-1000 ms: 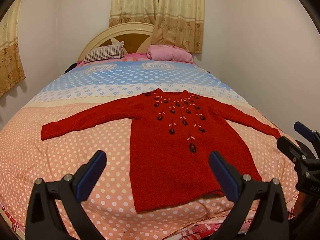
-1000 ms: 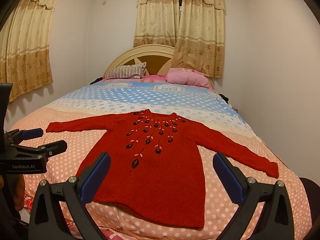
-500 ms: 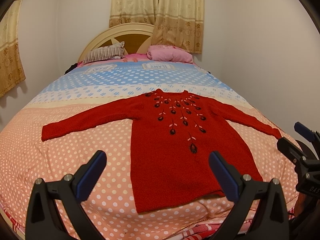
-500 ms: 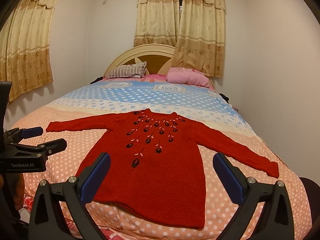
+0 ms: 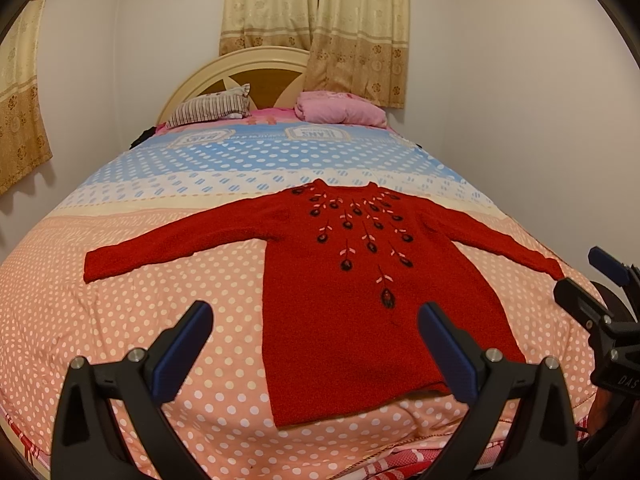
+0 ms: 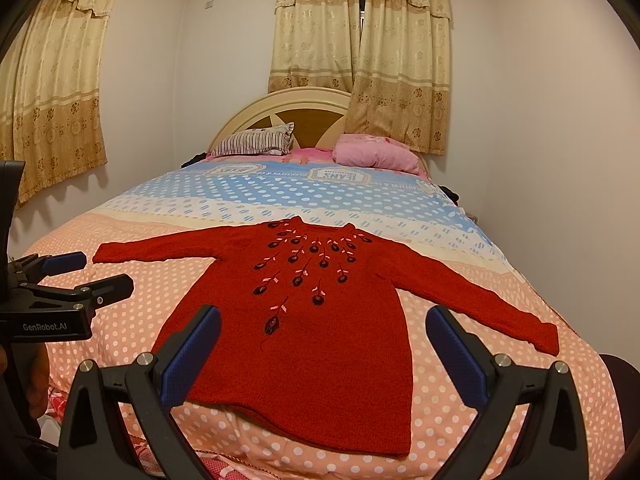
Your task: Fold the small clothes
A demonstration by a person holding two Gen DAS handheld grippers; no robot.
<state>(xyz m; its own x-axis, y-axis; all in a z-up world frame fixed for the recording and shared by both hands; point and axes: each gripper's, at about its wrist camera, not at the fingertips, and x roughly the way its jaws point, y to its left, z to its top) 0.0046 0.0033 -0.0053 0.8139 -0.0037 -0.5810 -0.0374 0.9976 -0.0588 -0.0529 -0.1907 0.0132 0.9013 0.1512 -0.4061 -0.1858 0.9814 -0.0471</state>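
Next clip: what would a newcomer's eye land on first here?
The red sweater with dark flower embroidery, spread flat with both sleeves out on the polka-dot bedspread at the foot of the bed. Next, the left gripper and right gripper, both open and empty, short of its hem. Behind, a striped pillow and pink pillow lie by the headboard.

Both wrist cameras looked up the bed [image 5: 120, 320] from its foot, left beside right, sharing the red sweater [image 6: 312, 340].
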